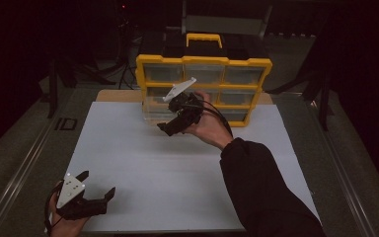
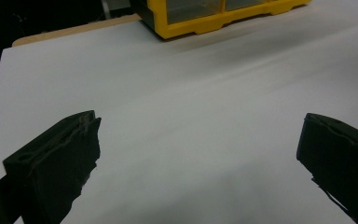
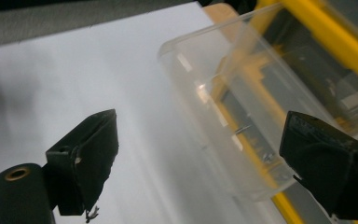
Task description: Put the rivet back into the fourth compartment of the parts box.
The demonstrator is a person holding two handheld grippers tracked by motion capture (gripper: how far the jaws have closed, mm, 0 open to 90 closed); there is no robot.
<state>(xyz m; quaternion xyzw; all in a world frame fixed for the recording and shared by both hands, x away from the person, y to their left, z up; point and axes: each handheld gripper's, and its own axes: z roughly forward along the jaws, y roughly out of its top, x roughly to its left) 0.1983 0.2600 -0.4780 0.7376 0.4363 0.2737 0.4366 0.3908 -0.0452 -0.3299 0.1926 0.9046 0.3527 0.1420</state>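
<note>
A yellow-framed organizer (image 1: 203,61) with clear drawers stands upright at the back of the white sheet (image 1: 177,168). One clear drawer (image 1: 153,109) sticks out from its lower left. My right gripper (image 1: 167,118), held in a hand with a black sleeve, hovers right at that drawer. In the right gripper view the gripper (image 3: 200,121) is open, and the clear drawer (image 3: 223,84) lies ahead of the jaws, nearer the right one, untouched. My left gripper (image 1: 98,181) rests at the near left corner, open (image 2: 200,126) over bare sheet.
A black case with a yellow handle (image 1: 205,38) sits behind the organizer. The organizer's yellow base (image 2: 191,23) is far ahead of the left gripper. Wooden board edge (image 1: 118,95) shows behind the sheet. Dark floor and stands surround the table.
</note>
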